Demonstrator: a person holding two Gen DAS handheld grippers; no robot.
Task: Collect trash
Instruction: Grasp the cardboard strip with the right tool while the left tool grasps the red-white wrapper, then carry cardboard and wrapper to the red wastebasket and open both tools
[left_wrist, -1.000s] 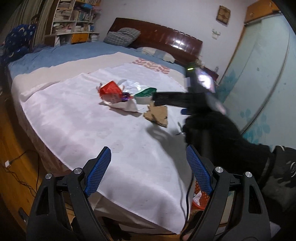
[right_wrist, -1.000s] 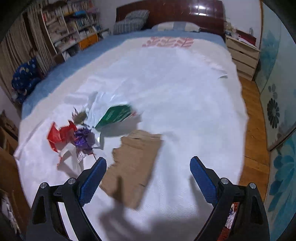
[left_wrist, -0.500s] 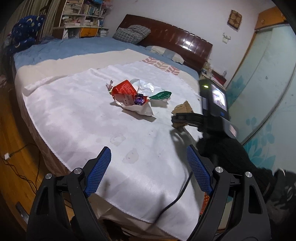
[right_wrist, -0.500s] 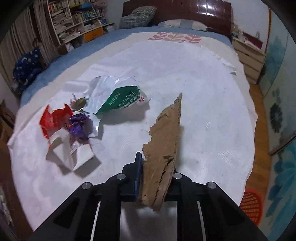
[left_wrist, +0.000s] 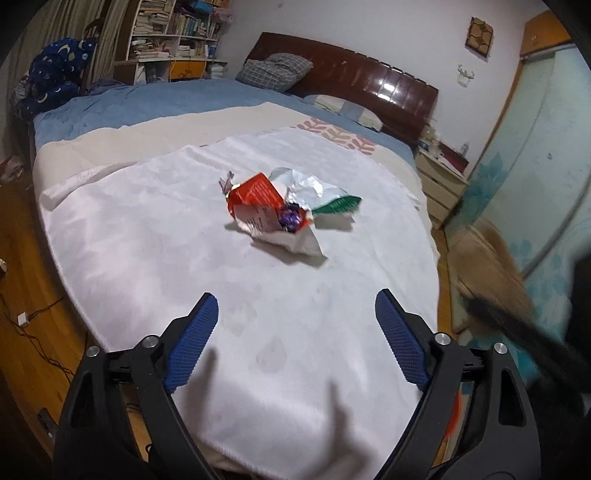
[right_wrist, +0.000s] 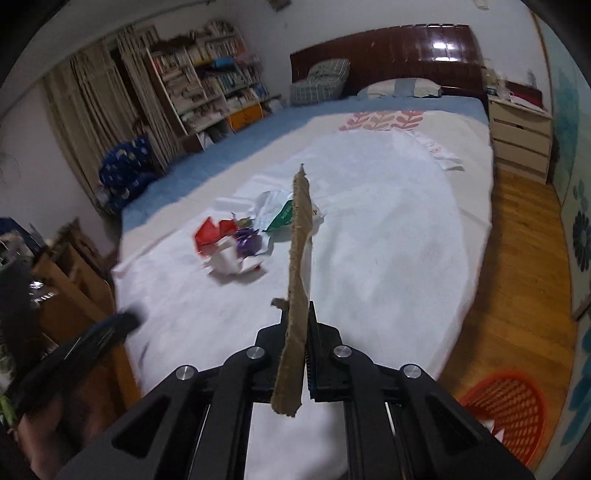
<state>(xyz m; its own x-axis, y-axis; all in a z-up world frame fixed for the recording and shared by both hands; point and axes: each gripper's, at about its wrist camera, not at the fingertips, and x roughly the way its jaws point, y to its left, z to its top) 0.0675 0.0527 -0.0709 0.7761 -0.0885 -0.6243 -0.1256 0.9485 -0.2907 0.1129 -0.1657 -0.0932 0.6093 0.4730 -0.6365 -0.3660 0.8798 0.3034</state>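
Right claw (right_wrist: 301, 350) pinches cardboard scrap (right_wrist: 297, 258) edge-on, up over the bed (right_wrist: 406, 240); grip is near one end, so a quick swing twd red basket (right_wrist: 506, 410) could slip it. Left claw (left_wrist: 295, 332) wide, jaws opening, empty; wrappers (left_wrist: 273, 210) wait on bed

my left tool (left_wrist: 295, 332) hangs over the white cloth (left_wrist: 166, 258) on the bed (left_wrist: 147, 107), its jaws opening with nothing between them. ahead lies a heap of trash: a red wrapper (left_wrist: 255, 192), a purple foil (left_wrist: 290, 218), a green-and-silver bag (left_wrist: 332, 201). at the right edge, blurred brown cardboard (left_wrist: 487, 266)
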